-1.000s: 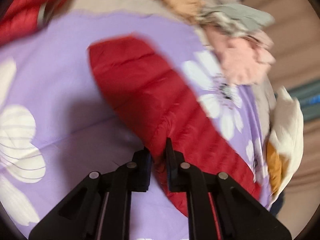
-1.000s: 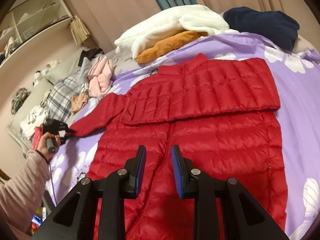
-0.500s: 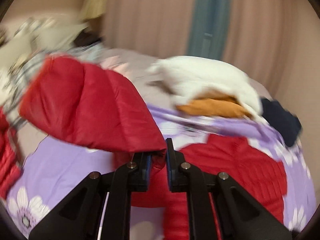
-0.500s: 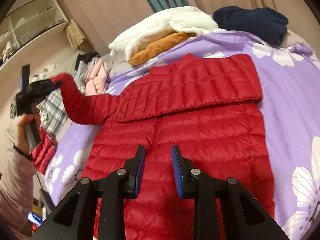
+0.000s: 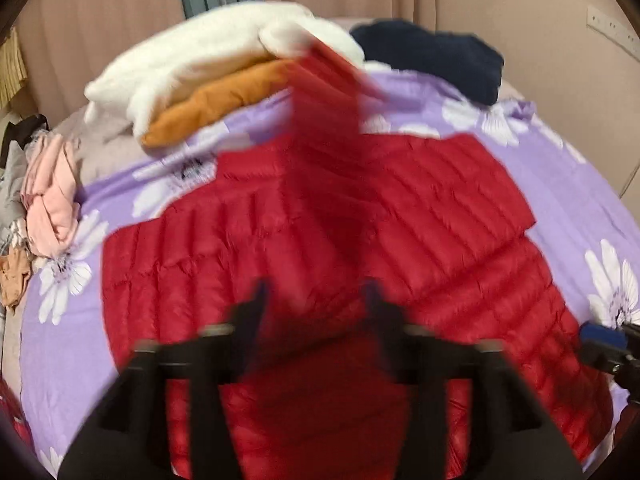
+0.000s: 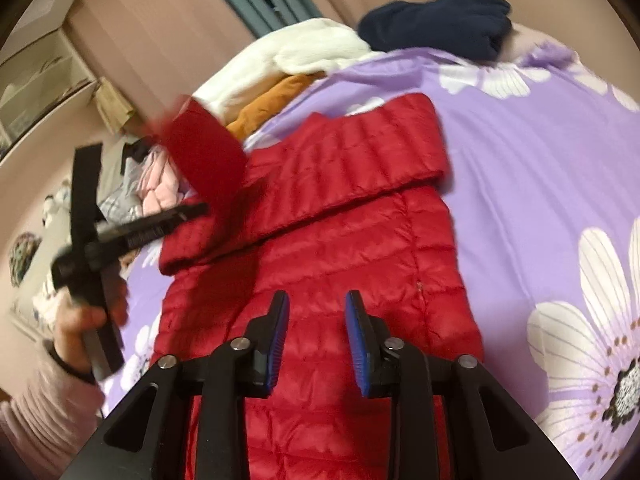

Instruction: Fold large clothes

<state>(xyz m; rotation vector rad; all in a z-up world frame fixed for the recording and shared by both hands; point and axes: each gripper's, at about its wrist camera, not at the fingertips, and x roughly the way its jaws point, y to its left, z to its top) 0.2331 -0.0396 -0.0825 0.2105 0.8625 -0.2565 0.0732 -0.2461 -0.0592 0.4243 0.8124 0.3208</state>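
Since a second ago you have swung the red jacket's [image 6: 320, 240] left sleeve [image 6: 204, 156] up off the purple flowered bedspread [image 6: 540, 168] and over the jacket body. At the left, your left hand [image 6: 80, 320] holds the left gripper [image 5: 316, 300] above the jacket; its jaws are opening, and the blurred sleeve hangs free just ahead of them. The jacket lies flat mid-bed, its other sleeve folded across the chest. Your right gripper [image 6: 316, 336] hovers over the jacket's lower part, jaws easing apart with nothing between them. Behind lie white [image 6: 312, 52], orange and navy [image 6: 436, 20] clothes.
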